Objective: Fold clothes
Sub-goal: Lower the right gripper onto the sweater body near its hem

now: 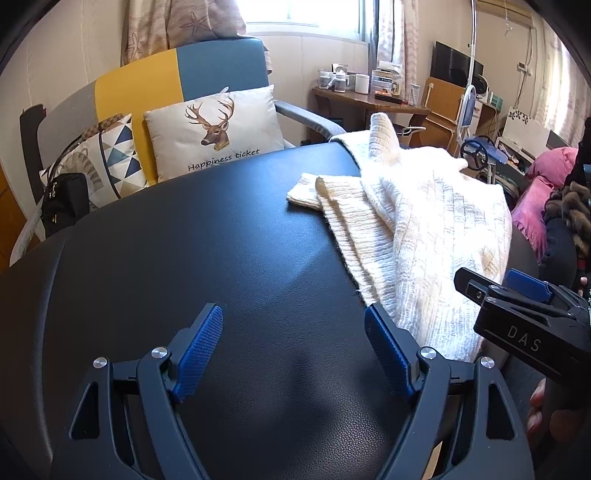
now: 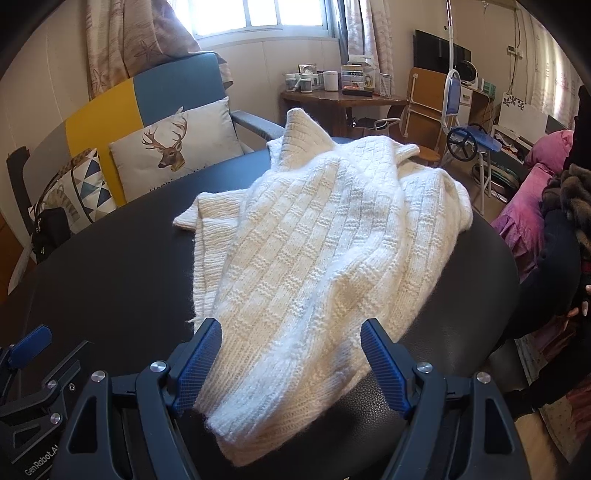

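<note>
step: you are lining up a first grab, nothing folded | sweater (image 2: 317, 236) is lying rumpled on the table (image 2: 110, 280) | left gripper (image 1: 293, 350) gaping over bare top | right gripper (image 2: 291, 360) wide, straddling hem unpinched | next: you are needing to close on hem

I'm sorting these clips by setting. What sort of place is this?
Probably a lived-in home room: a sofa with a deer cushion, a curtained window, and a cluttered side table.

Bright window (image 2: 258, 14) at top centre; yellow-and-blue sofa (image 2: 147, 96) upper left, cluttered wooden side table (image 2: 332, 98) upper right.
</note>
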`<state>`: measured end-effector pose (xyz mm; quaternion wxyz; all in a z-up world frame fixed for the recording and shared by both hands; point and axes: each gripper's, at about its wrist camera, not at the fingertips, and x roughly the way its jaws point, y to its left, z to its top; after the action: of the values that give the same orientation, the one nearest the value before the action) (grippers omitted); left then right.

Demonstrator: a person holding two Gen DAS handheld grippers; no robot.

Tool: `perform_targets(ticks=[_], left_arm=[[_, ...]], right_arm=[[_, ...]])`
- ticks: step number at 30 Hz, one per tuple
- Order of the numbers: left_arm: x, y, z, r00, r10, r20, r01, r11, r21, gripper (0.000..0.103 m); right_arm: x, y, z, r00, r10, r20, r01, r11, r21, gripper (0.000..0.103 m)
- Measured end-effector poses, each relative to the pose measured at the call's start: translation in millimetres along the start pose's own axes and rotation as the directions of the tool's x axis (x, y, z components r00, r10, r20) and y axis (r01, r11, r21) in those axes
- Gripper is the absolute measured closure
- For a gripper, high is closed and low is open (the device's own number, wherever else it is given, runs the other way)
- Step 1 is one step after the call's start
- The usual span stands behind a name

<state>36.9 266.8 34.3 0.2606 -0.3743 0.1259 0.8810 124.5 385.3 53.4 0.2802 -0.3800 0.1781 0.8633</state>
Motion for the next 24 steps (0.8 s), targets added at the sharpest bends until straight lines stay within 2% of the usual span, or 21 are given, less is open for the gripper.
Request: perform_targets(ticks=[24], left_arm=[[8,0,6,1.000,-0.006,-0.006,0.006,1.000,-0.005,0.021]], right_arm=[[1,-4,14,1.000,0.011,0.014,-0.010,1.000,-0.005,0.023]])
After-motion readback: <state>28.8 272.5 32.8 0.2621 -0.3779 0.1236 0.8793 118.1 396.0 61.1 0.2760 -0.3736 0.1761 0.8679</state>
